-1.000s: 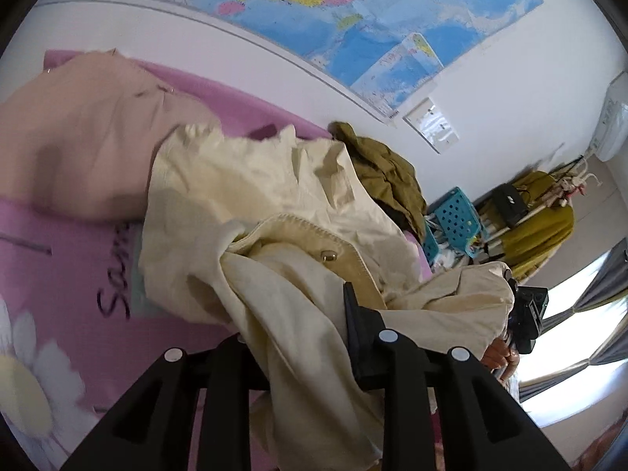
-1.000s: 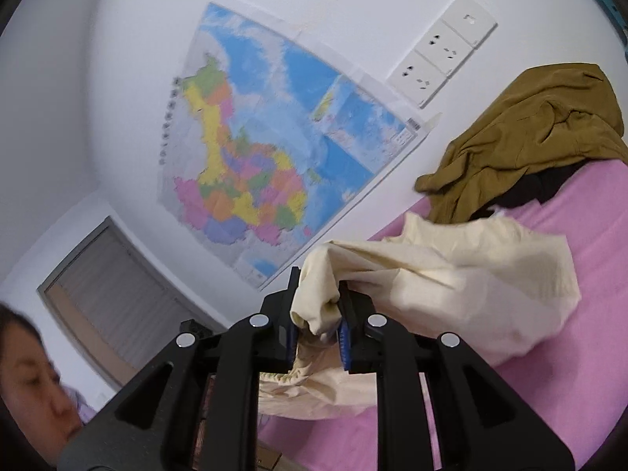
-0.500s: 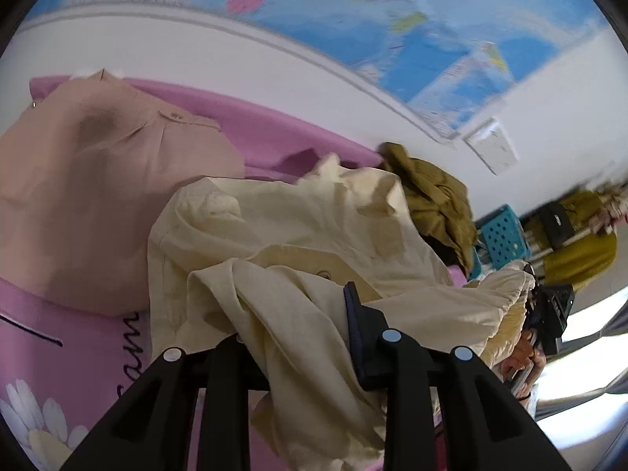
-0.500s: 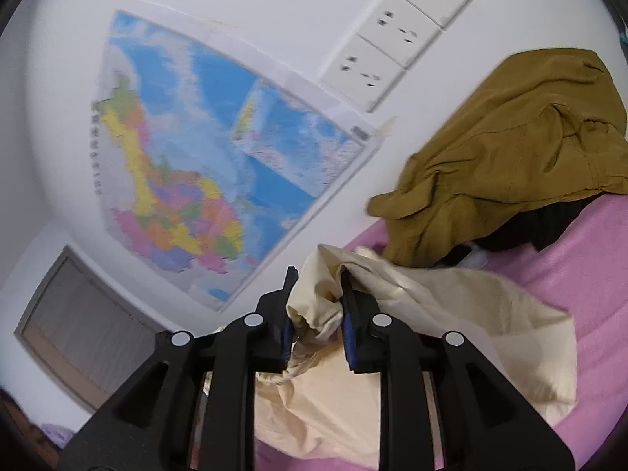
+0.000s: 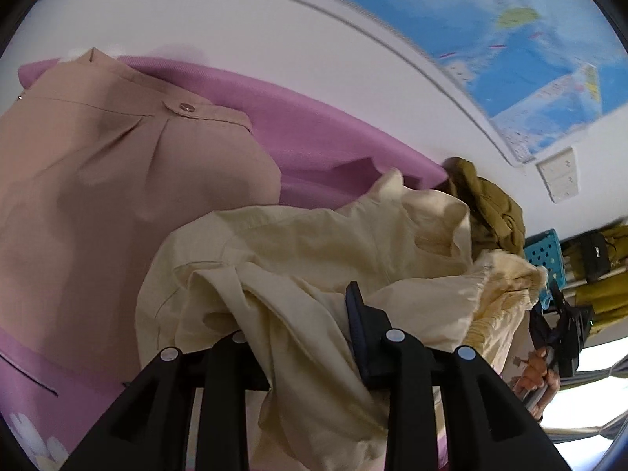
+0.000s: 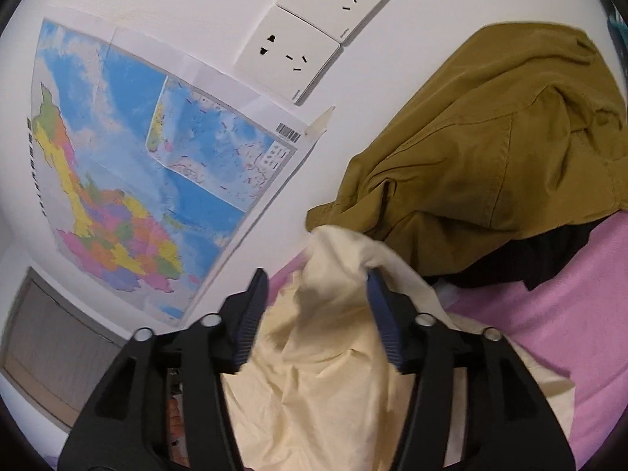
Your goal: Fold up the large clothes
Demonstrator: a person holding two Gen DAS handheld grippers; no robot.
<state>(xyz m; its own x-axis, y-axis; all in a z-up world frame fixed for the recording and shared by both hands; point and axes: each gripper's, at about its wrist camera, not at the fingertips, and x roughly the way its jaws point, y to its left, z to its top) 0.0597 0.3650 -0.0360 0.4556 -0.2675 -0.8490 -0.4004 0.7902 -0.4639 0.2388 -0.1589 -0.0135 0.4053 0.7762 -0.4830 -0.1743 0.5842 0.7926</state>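
Left gripper (image 5: 298,314): jaws opening a little, cream fabric bunched between them; its left finger is buried under the cloth, so whether the pads press on it cannot be told. Right gripper (image 6: 318,306): jaws opening, now standing well apart, with a peak of the same cream garment (image 6: 333,333) rising between them; it brushes the right finger (image 6: 382,322) and hangs free of the left one.

Left wrist view, left to right: a tan garment (image 5: 110,180) lies spread flat on the pink bedsheet (image 5: 314,145). Beside it, overlapping its lower right edge, the cream garment (image 5: 314,251) sits in a crumpled heap on the sheet. Behind the heap's right end, against the wall, lies an olive garment (image 5: 494,204). A blue perforated crate (image 5: 549,251) stands further right.

Right wrist view, left to right: a map (image 6: 149,165) is taped to the white wall, wall sockets (image 6: 306,35) beside it, then the olive garment (image 6: 490,149) piled over dark cloth (image 6: 522,259) on the pink bedsheet (image 6: 569,306).
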